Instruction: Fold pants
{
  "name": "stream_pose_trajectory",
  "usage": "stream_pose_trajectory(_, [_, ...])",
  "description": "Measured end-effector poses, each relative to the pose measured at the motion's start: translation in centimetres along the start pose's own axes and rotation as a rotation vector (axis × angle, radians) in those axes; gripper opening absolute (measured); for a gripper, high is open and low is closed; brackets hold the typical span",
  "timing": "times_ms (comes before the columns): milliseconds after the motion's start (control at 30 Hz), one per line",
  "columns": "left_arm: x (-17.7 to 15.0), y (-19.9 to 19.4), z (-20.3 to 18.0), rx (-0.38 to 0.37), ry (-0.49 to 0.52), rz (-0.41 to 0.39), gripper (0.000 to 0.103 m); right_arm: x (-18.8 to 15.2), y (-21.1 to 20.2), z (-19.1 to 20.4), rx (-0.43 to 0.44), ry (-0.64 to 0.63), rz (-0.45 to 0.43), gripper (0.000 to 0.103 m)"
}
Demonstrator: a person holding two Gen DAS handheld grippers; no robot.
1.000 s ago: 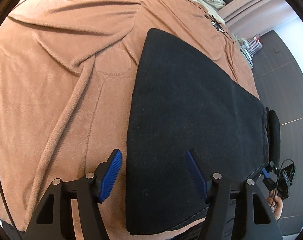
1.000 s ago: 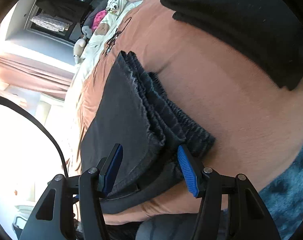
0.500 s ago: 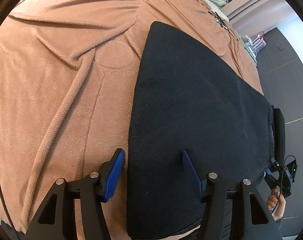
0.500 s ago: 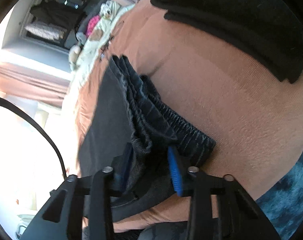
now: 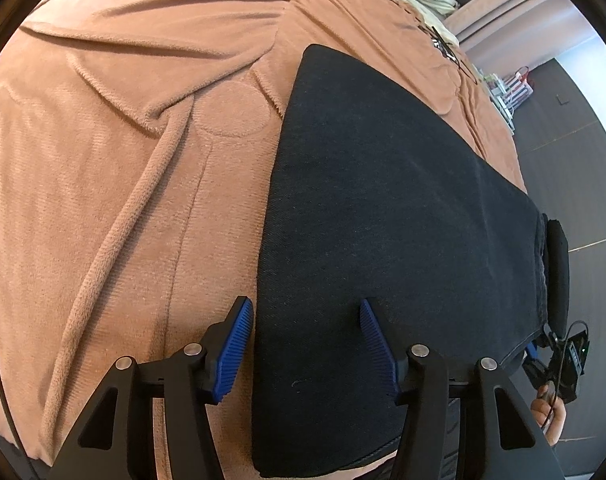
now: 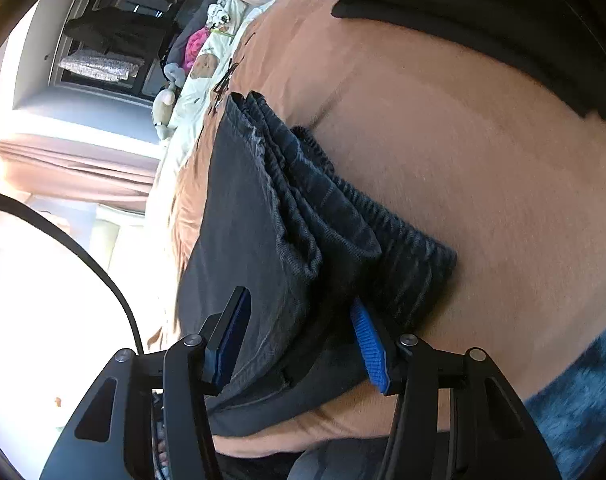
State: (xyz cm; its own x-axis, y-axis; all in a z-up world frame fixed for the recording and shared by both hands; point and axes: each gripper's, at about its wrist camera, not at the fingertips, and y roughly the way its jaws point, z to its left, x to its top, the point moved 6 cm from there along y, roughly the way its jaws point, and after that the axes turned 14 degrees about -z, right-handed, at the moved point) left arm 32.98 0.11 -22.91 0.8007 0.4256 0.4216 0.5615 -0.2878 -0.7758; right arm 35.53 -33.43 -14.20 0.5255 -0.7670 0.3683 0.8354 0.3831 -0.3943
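Nearest in the left wrist view, the left gripper [image 5: 305,344] stands about half open over the near left edge of the folded pants [image 5: 391,240]; its jaws have just been closing a little, one blue pad over the blanket [image 5: 103,152] beside the edge and the other over the dark cloth, and neither presses on the fabric. The pants lie flat as a dark slab on the tan blanket, narrowing toward the far end. At the right rim of that view a hand [image 5: 549,412] shows beside the far corner of the pants. In the right wrist view, the right gripper [image 6: 301,334] straddles the stacked, ribbed end of the pants [image 6: 303,232]; its jaws have just been opening again, the layers sit between the pads, and the pads stand clear of them. Beyond the pants the blanket [image 6: 463,160] runs up to a second dark folded garment [image 6: 483,20]. Farther back are stuffed toys [image 6: 183,80] and a dark wardrobe [image 6: 111,28].
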Motion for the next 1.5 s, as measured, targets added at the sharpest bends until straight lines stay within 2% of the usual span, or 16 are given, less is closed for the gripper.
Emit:
stream_pose_trajectory(100, [0.1, 0.1, 0.1, -0.001, 0.000, 0.001, 0.057, 0.4, 0.1, 0.1, -0.015, 0.007, -0.023, 0.050])
stream_pose_trajectory(133, [0.1, 0.2, 0.0, 0.001, 0.003, 0.001, 0.057, -0.1, -0.1, 0.5, -0.025, -0.006, -0.030, 0.039])
stream_pose_trajectory(167, [0.2, 0.3, 0.0, 0.002, 0.012, 0.000, 0.057, -0.2, -0.1, 1.1, -0.038, -0.023, -0.034, 0.017])
stream_pose_trajectory(200, [0.3, 0.5, -0.2, 0.001, 0.019, -0.001, 0.057, -0.3, 0.1, 1.5, -0.036, -0.032, -0.032, 0.008])
stream_pose_trajectory(300, [0.5, 0.7, -0.2, 0.004, 0.017, -0.006, 0.056, -0.2, -0.9, 3.0, 0.010, -0.062, -0.059, 0.004])
stream_pose_trajectory(400, [0.6, 0.6, -0.4, 0.010, 0.025, -0.008, 0.047, 0.1, -2.1, 4.5, 0.038, -0.101, -0.081, 0.002])
stream_pose_trajectory(467, [0.7, 0.3, -0.6, 0.016, 0.033, -0.018, 0.033, 0.3, -3.0, 5.2, 0.049, -0.122, -0.094, 0.002])
stream_pose_trajectory(533, [0.9, -0.1, -0.7, 0.022, 0.035, -0.026, 0.014, 0.4, -3.6, 5.6, 0.063, -0.133, -0.095, 0.002])
stream_pose_trajectory(633, [1.5, -1.3, -1.5, 0.005, 0.039, -0.057, 0.010, 0.3, -4.2, 5.6, 0.052, -0.149, -0.093, 0.002])
stream_pose_trajectory(867, [1.9, -2.4, -3.7, -0.015, 0.065, -0.048, 0.012, 0.4, -3.9, 1.9, -0.025, -0.089, -0.068, 0.002])
stream_pose_trajectory(967, [1.7, -1.8, -3.3, 0.005, 0.068, -0.037, 0.035, -0.3, -3.4, 0.8, -0.052, -0.077, -0.043, 0.002])
stream_pose_trajectory(1000, [1.7, -1.5, -3.1, 0.007, 0.060, -0.035, 0.046, -0.3, -3.3, 0.8, -0.056, -0.076, -0.042, 0.002])
stream_pose_trajectory(1033, [1.7, -1.3, -2.9, 0.004, 0.048, -0.034, 0.052, -0.3, -3.3, 0.9, -0.057, -0.075, -0.042, 0.002])
stream_pose_trajectory(1267, [1.7, -0.3, -1.5, 0.002, 0.011, -0.024, 0.054, -0.1, -3.9, 1.8, -0.076, -0.120, -0.045, 0.002])
stream_pose_trajectory(1400, [1.8, 0.6, -1.6, -0.018, 0.011, -0.019, 0.054, -0.1, -3.5, 1.1, -0.087, -0.090, -0.023, 0.003])
stream_pose_trajectory(1500, [2.3, 1.6, -2.2, -0.042, 0.017, -0.012, 0.054, -0.1, -3.7, 0.8, -0.092, -0.060, -0.013, 0.010])
